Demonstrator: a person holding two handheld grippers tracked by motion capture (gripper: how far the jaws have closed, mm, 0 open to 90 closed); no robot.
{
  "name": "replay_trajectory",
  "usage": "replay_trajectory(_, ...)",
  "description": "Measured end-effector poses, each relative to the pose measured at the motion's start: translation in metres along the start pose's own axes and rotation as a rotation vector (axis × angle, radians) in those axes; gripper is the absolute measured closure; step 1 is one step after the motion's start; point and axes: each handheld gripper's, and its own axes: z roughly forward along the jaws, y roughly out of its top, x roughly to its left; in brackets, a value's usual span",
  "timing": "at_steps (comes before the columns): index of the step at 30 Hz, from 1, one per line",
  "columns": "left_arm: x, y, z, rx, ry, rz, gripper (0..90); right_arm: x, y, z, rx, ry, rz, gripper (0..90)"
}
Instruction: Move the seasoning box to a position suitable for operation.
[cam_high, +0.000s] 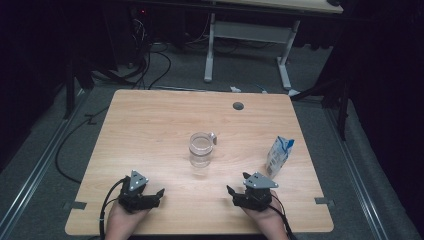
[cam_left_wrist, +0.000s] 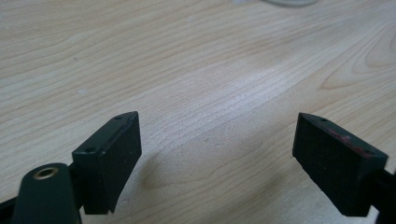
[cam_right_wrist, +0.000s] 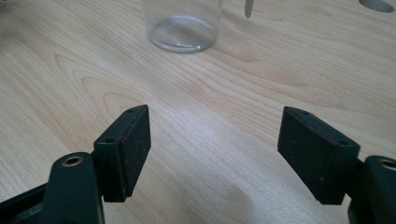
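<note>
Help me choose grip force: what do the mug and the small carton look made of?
The mug looks like clear glass, smooth and glossy: the table grain shows through its wall. The carton looks like coated paperboard, white with blue print, folded to a gabled top; likely light and crushable.

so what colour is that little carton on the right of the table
The carton is white with blue markings, standing right of the glass mug; the high view shows it best.
</note>
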Motion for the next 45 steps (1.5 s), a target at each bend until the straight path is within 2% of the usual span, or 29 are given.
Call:
replay_trajectory(3,0.001,0.000,-0.004,-0.015,-0.004,-0.001,17.6,-0.003,0.000,-0.001,0.007,-0.017,0.007,26.7)
replay_trajectory(5,0.002,0.000,-0.006,-0.036,-0.020,-0.008,18.9,-0.009,-0.001,-0.003,0.000,-0.012,0.037,27.8)
replay_trajectory(9,0.003,0.000,-0.007,-0.060,-0.013,-0.002,19.0,-0.014,-0.001,-0.004,-0.010,-0.009,0.053,30.4)
replay_trajectory(11,0.003,-0.001,-0.008,-0.071,-0.022,-0.019,19.4,-0.016,-0.002,-0.005,-0.015,0.008,0.067,31.9)
replay_trajectory(14,0.002,-0.001,-0.009,-0.075,-0.028,-0.021,20.4,-0.017,-0.002,-0.004,-0.023,0.019,0.080,33.9)
replay_trajectory(19,0.000,0.003,-0.010,-0.090,-0.018,-0.041,22.4,-0.017,-0.002,-0.002,-0.014,0.020,0.075,34.0)
replay_trajectory(22,-0.003,0.006,-0.011,-0.117,-0.025,-0.051,26.1,-0.019,0.002,0.001,-0.005,0.052,0.066,36.1)
replay_trajectory(23,-0.004,0.008,-0.011,-0.118,-0.025,-0.051,26.1,-0.019,0.002,0.001,-0.005,0.052,0.066,36.1)
replay_trajectory(24,-0.004,0.011,-0.010,-0.117,-0.025,-0.051,27.2,-0.020,0.004,0.003,-0.006,0.061,0.059,40.7)
replay_trajectory(26,-0.004,0.015,-0.008,-0.112,-0.025,-0.060,27.3,-0.021,0.006,0.005,-0.006,0.063,0.061,41.7)
replay_trajectory(28,-0.003,0.019,-0.007,-0.108,-0.032,-0.078,28.7,-0.022,0.009,0.009,-0.005,0.071,0.078,43.7)
replay_trajectory(29,-0.003,0.022,-0.007,-0.111,-0.036,-0.088,29.2,-0.023,0.010,0.011,-0.007,0.073,0.069,45.1)
replay_trajectory(30,-0.003,0.023,-0.007,-0.112,-0.036,-0.093,29.7,-0.023,0.011,0.015,-0.004,0.064,0.051,45.1)
replay_trajectory(32,-0.003,0.029,-0.007,-0.113,-0.043,-0.099,29.8,-0.024,0.012,0.016,-0.002,0.066,0.047,45.1)
replay_trajectory(36,-0.001,0.039,-0.005,-0.127,-0.053,-0.115,32.0,-0.029,0.009,0.019,0.011,0.065,0.082,46.0)
replay_trajectory(38,-0.001,0.044,-0.003,-0.141,-0.057,-0.123,33.8,-0.030,0.009,0.015,0.002,0.038,0.079,46.7)
replay_trajectory(40,-0.002,0.049,-0.001,-0.137,-0.045,-0.120,34.7,-0.032,0.008,0.012,-0.006,0.043,0.096,47.0)
replay_trajectory(41,-0.004,0.053,0.000,-0.141,-0.036,-0.106,35.4,-0.032,0.008,0.010,0.003,0.040,0.088,46.9)
replay_trajectory(45,-0.008,0.060,0.003,-0.152,-0.042,-0.098,35.8,-0.033,0.006,0.006,0.002,0.038,0.080,47.5)
